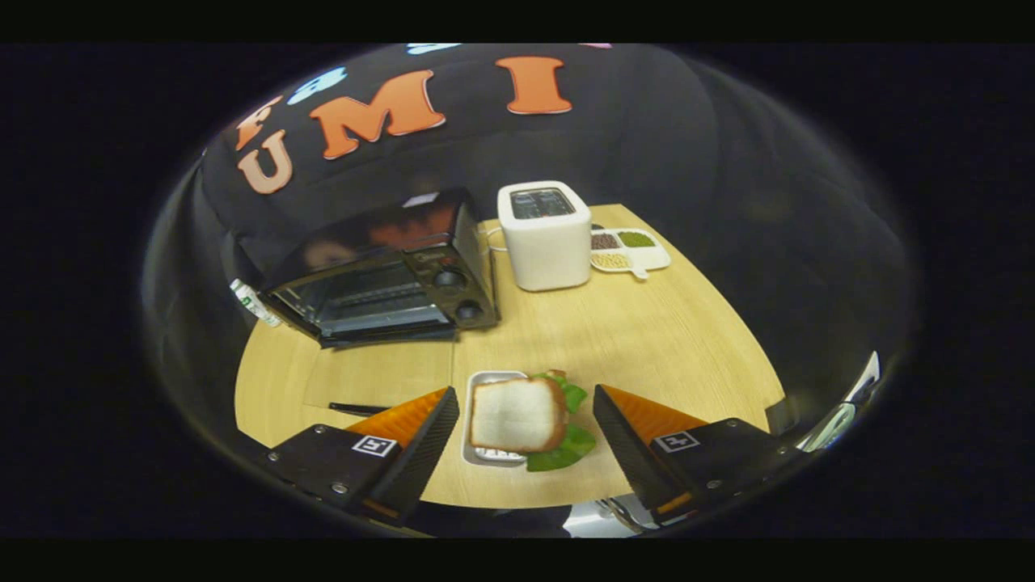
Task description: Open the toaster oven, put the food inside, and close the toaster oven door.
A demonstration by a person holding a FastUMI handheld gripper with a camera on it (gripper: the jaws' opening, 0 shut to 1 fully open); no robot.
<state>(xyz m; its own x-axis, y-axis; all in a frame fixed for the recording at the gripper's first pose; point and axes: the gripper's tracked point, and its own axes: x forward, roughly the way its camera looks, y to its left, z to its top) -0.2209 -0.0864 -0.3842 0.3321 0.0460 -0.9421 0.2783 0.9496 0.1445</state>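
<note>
Wood table (663,339) sits in front of a black cloth wall. Far on its left is the black oven (380,279) with its door shut. Next comes a white toaster (546,234), then a white dish (635,250) of beans. Near us, the sandwich (521,416) lies on a small white tray (485,380), between the fingers of the gripper (525,424). They are wide apart and touch nothing.

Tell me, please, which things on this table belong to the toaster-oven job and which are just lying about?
For the job:
- toaster oven, door already down
- sandwich on its white tray
- gripper, open, its fingers either side of the sandwich

Lying about:
- white toaster
- divided dish of beans
- thin dark stick on the table
</note>
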